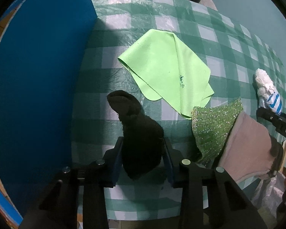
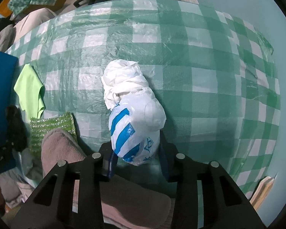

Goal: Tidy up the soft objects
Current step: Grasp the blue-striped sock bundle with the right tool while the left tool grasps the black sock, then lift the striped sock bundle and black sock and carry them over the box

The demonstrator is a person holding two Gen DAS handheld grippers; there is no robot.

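Green-and-white checked plastic cloth (image 2: 209, 87) covers the desk; left hand-held gripper (image 1: 143, 160) clamps a black sock (image 1: 139, 133), right hand-held gripper (image 2: 136, 158) clamps a knotted white-blue plastic bag (image 2: 135, 118), blue board (image 1: 38, 76) at left

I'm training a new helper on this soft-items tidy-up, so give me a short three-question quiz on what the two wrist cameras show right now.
1. True or false: the left gripper has its fingers around the dark fuzzy sock.
2. What sits between the right gripper's fingers? A) knotted white plastic bag with blue stripes B) a red towel
3. Fill in: the light green smooth cloth lies on the green and white ____ tablecloth.

Key: 1 true; 2 A; 3 checked.
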